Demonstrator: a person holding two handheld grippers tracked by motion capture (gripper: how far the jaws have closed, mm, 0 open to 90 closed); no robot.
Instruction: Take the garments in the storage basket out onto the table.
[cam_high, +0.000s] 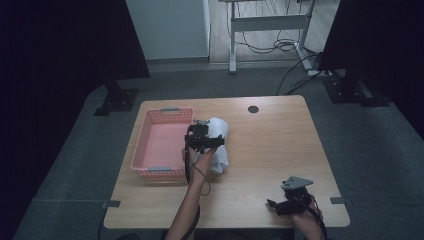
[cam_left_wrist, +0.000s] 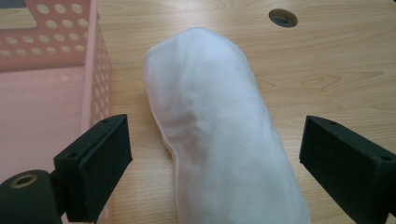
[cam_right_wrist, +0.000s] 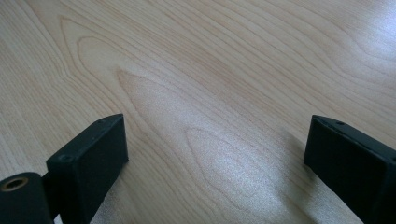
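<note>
Between my two black left jaws lies a white cloth roll (cam_left_wrist: 219, 135), soft and slightly fuzzy, with faint creases running along it and a rounded, domed far end. Both jaws stand wide, one on each side of the roll, and neither pad (cam_left_wrist: 100, 161) presses the fabric; bare wood shows in the gap on either side. So my left gripper (cam_high: 200, 137) is released, poised over the roll and holding nothing.

From the high view, the roll is a stubby cylinder, lying flat on the light wooden table (cam_high: 270, 150), just beside the right wall of the pink basket (cam_high: 142, 142). Its long axis runs from the near side of the table toward the far side, tilted slightly so the far end leans right. In the left gripper view that axis points away from me, the rounded end aimed roughly toward the dark round hole (cam_left_wrist: 283, 17) in the tabletop.

That basket is rigid plastic, rectangular, its walls pierced with rows of small round holes, its floor smooth, with grey handles at the two short ends.

My right gripper (cam_high: 282, 204) rests near the table's near right corner, well apart from the roll. Its blocky matte jaws are spread wide over smooth, glossy wood grain, with nothing between them.
</note>
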